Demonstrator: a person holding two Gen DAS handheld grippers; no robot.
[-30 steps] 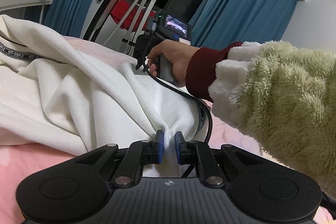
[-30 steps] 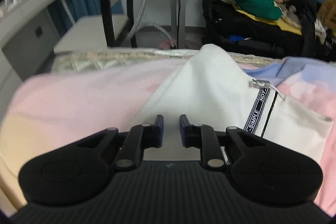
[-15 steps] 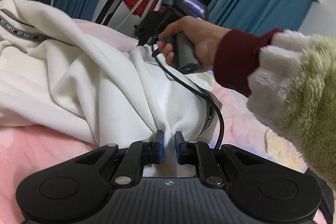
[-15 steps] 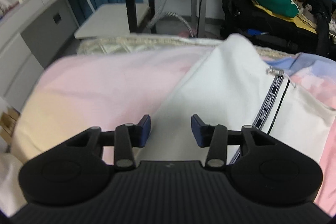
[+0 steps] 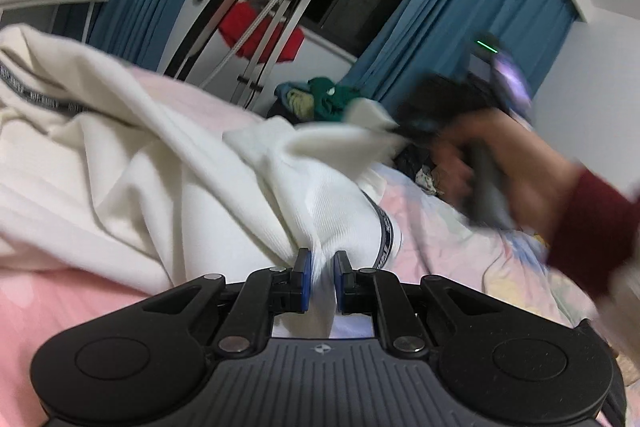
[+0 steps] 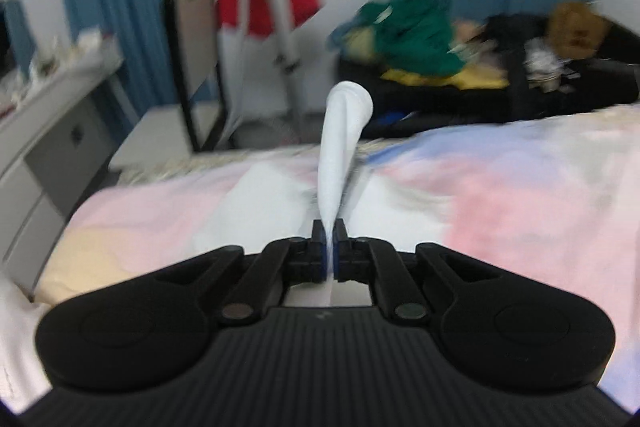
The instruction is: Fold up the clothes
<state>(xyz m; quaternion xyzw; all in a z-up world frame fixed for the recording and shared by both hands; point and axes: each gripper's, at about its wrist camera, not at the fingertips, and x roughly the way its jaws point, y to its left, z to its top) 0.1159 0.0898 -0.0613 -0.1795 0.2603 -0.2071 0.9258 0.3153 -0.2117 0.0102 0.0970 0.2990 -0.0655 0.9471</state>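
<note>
Left tongs (image 5: 319, 277) clamped on a near fold of the white ribbed-knit garment (image 5: 132, 179) lying on the pink bed cover (image 6: 500, 195), anchoring it, while right tongs (image 6: 329, 253), pinched shut on a far edge, lift it, apparently to fold.

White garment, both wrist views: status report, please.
Left gripper shut on white garment. Right gripper shut on a pinched fold of it, lifted off the bed. Nothing in the way.
</note>
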